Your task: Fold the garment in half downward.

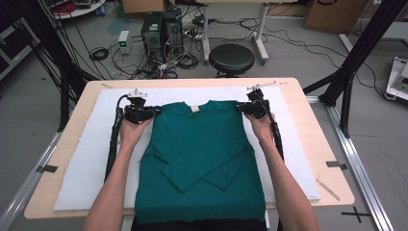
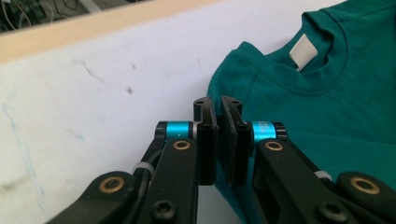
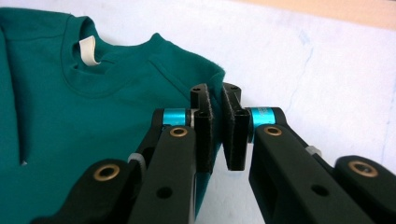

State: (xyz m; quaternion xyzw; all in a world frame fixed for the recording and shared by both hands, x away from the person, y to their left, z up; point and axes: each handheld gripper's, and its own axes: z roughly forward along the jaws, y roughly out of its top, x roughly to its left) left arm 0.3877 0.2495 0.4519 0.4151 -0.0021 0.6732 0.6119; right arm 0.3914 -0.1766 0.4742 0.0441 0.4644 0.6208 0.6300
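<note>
forearms came in from the bottom of the high view, each hand carrying a gripper to a shoulder of the shirt [image 1: 199, 159]. it lay flat on the white mat [image 1: 91, 159], collar at the far side, sleeves folded across the chest, hem hanging over the near table [image 1: 72, 120] edge. the left gripper [image 1: 153, 111] sat at the left shoulder corner and the right gripper [image 1: 242, 108] at the right; both had their jaws drawn nearly together at the fabric edge, and the left looked clamped on shirt [image 2: 327, 107] cloth. on the right, the shirt [image 3: 93, 116] seemed caught by only a thin bit of seam. the likely trouble: such a shallow bite could slip once the shirt was lifted or dragged, dropping one shoulder. uneven pulls would skew the fold, shake the sleeves loose, or bunch the mat.
</note>
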